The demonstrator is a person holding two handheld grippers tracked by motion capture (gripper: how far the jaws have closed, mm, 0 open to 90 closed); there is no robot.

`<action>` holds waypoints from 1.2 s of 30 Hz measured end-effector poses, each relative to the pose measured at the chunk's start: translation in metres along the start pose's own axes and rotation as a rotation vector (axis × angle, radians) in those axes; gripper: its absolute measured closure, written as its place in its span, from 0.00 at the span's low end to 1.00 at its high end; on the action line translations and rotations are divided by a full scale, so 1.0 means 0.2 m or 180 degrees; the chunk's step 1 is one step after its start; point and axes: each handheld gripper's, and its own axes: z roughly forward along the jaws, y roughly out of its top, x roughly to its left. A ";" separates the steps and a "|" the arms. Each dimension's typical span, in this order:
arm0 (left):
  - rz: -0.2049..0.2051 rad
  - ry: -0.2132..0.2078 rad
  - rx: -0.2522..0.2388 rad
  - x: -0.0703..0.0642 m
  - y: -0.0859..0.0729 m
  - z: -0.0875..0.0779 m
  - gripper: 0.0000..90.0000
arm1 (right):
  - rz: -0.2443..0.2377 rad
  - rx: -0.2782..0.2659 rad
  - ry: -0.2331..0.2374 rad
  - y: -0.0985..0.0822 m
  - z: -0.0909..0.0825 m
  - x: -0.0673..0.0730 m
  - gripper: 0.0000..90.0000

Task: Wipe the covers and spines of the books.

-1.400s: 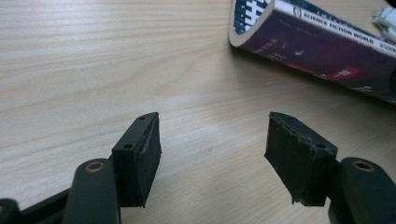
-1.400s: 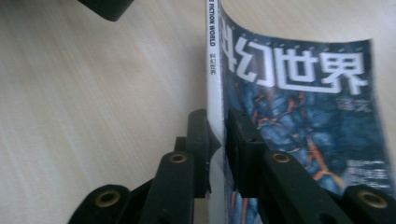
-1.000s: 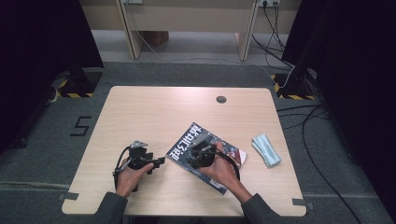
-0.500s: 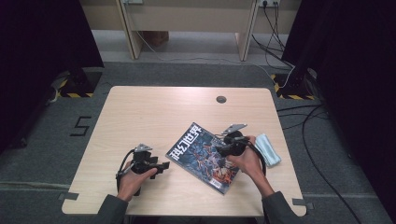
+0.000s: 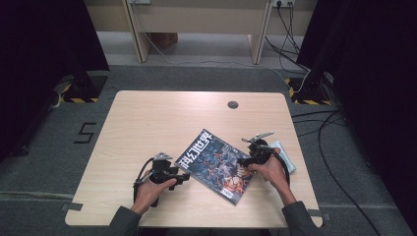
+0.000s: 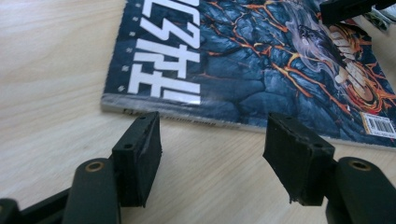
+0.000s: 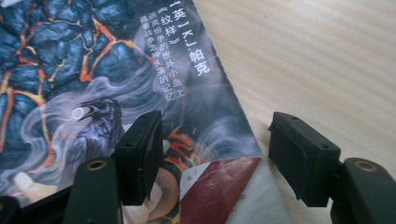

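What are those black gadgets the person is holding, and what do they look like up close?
They are hand-held grippers. The left gripper and right gripper are black, each with a black cable looping off it and a grey three-cornered plate on top. Up close, each has two black arms with brass-coloured rivets, ending in blocky, rough-faced black pads. The person wears dark grey-green sleeves.

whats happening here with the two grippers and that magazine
A person sits at a wooden table with a hand-held gripper in each hand. A magazine with a dark lava-pattern cover lies flat between them. The left gripper is open, just short of its spine edge. The right gripper is open over the opposite corner. Neither grips it.
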 end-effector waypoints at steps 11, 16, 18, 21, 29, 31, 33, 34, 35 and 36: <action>-0.0096 0.0159 -0.0119 0.05 0.08 0.06 0.39 | -0.0123 0.0079 0.0098 -0.08 -0.03 0.11 0.33; -0.0129 0.0280 -0.0194 0.09 0.12 0.09 0.37 | -0.0288 0.0095 0.0263 -0.13 -0.04 0.24 0.30; -0.0135 0.0301 -0.0206 0.10 0.14 0.10 0.36 | -0.0355 0.0103 0.0271 -0.14 -0.04 0.26 0.30; -0.0103 0.0317 -0.0190 0.11 0.15 0.11 0.36 | -0.0422 0.0116 0.0329 -0.16 -0.05 0.31 0.29; 0.0097 0.0178 -0.0002 0.02 0.05 0.03 0.40 | -0.0504 0.0097 0.0414 -0.24 -0.09 0.32 0.28; 0.0166 0.0149 0.0049 -0.01 0.01 0.01 0.42 | -0.0521 0.0089 0.0455 -0.28 -0.12 0.33 0.25; 0.0222 0.0099 0.0078 -0.04 -0.01 0.00 0.43 | -0.0556 0.0083 0.0459 -0.31 -0.13 0.34 0.22; 0.0244 0.0096 0.0069 -0.05 -0.02 0.00 0.43 | -0.0575 0.0071 0.0455 -0.33 -0.13 0.35 0.21; 0.0254 0.0083 0.0074 -0.06 -0.01 0.01 0.45 | -0.0616 0.0063 0.0426 -0.34 -0.13 0.35 0.20; 0.0262 0.0077 0.0077 -0.06 -0.01 0.02 0.48 | -0.0698 0.0083 0.0365 -0.34 -0.13 0.38 0.18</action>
